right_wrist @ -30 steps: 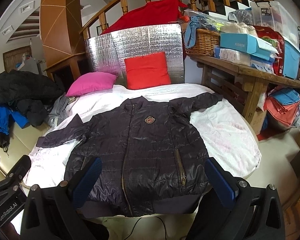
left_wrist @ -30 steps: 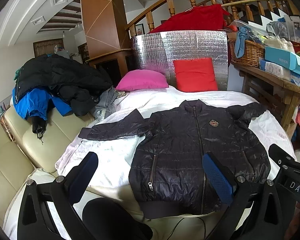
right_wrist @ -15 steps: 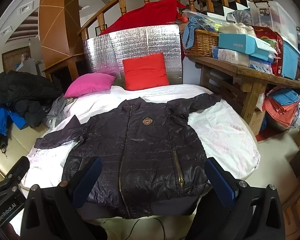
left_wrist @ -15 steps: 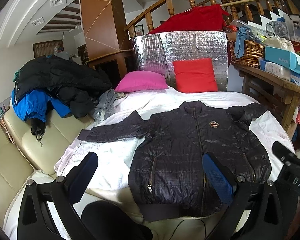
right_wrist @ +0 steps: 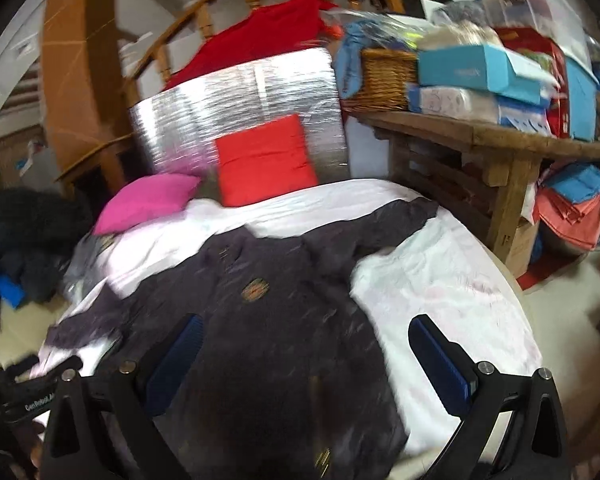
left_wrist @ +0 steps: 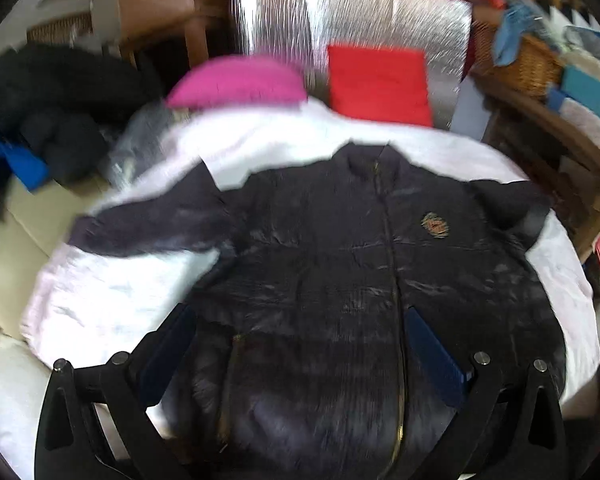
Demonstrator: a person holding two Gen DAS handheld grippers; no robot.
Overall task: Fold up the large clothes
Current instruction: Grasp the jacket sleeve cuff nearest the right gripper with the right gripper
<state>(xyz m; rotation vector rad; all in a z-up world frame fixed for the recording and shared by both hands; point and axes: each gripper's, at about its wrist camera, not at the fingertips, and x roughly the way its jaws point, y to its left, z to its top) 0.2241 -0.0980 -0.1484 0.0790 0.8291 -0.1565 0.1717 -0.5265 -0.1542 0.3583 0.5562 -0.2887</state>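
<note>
A black quilted jacket [left_wrist: 340, 280] lies flat, front up and zipped, on a white-covered bed [left_wrist: 112, 300], sleeves spread to both sides. It also shows in the right wrist view [right_wrist: 268, 320]. My left gripper [left_wrist: 300, 344] is open and empty, above the jacket's lower front. My right gripper [right_wrist: 304, 356] is open and empty, above the jacket's lower right part, where it meets the white cover [right_wrist: 440, 280]. Both views are motion-blurred.
A pink pillow [left_wrist: 236, 84] and a red pillow [left_wrist: 380, 84] lean on a silver panel [right_wrist: 240, 104] at the bed's head. A pile of dark and blue clothes [left_wrist: 40, 120] lies at left. A cluttered wooden table [right_wrist: 480, 136] stands at right.
Both grippers have moved forward and lower over the jacket, which now fills more of each view. The right gripper has swung rightwards. Both stay open.
</note>
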